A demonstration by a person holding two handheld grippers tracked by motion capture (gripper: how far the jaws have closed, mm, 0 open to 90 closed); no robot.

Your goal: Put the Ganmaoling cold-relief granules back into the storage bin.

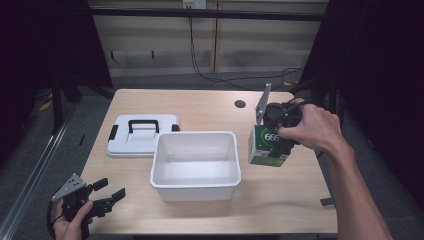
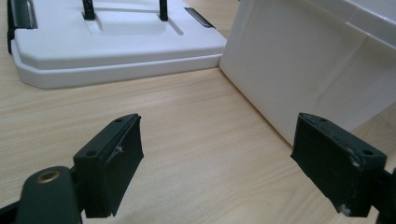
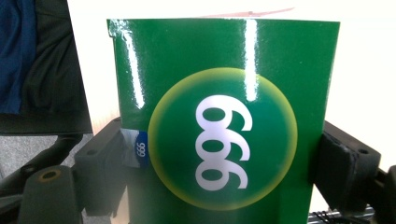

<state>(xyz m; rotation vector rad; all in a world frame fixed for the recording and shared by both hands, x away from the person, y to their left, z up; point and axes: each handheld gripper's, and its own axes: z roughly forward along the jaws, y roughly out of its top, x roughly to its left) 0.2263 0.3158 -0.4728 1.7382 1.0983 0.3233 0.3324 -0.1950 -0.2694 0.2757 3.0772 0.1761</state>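
A green and white carton (image 1: pixel 266 145) marked 666 hangs just right of the white bin (image 1: pixel 195 164), with my right gripper (image 1: pixel 278 134) shut on it from above. In the right gripper view the green carton (image 3: pixel 224 126) sits squeezed between both black jaws, my right gripper (image 3: pixel 224 158) holding its sides. My left gripper (image 1: pixel 110 192) rests open at the table's front left corner. In the left gripper view my left gripper (image 2: pixel 217 163) has bare table between its wide-apart jaws, facing the bin's wall (image 2: pixel 303 70).
A white lid with a black handle (image 1: pixel 141 134) lies flat left of the bin, its near edge (image 2: pixel 116 46) ahead of the left jaws. A dark round hole (image 1: pixel 240 104) marks the table's far side. Bare wood (image 1: pixel 280 200) lies at front right.
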